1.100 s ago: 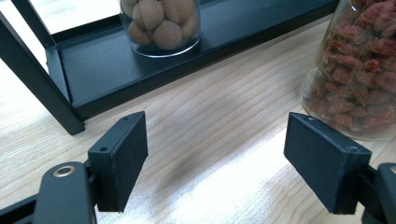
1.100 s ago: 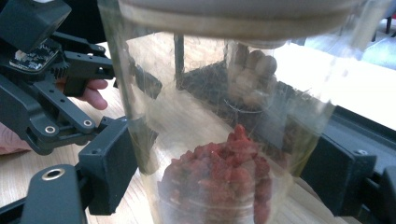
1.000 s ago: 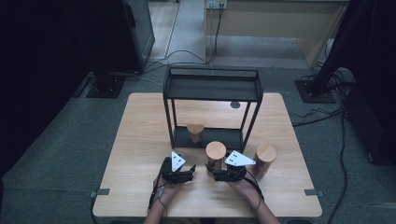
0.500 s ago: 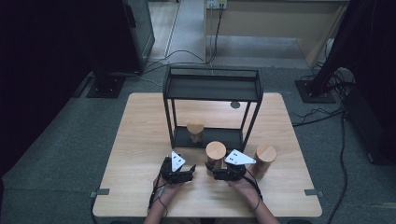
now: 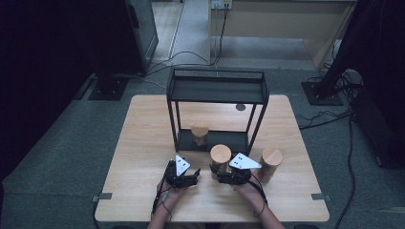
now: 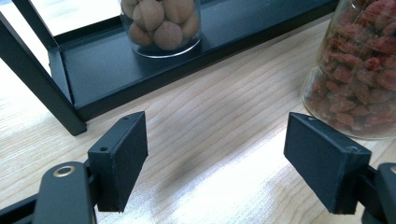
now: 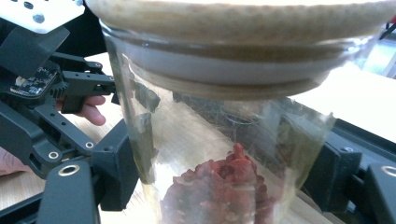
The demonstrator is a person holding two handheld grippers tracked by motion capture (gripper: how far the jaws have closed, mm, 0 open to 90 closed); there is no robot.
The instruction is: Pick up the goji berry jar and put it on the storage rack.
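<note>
The high view hangs above the person's side, looking forward and down over the whole table [image 5: 143, 143] and the floor behind. The left gripper view sits low, right near the tabletop, facing the black rack [image 6: 140, 70]. The right gripper view is pressed up close against the jar of red berries [image 7: 224, 140], which the left one also catches [image 6: 359, 70].

No text, label, brand or number can be read anywhere — jars, shelf and table alike.
</note>
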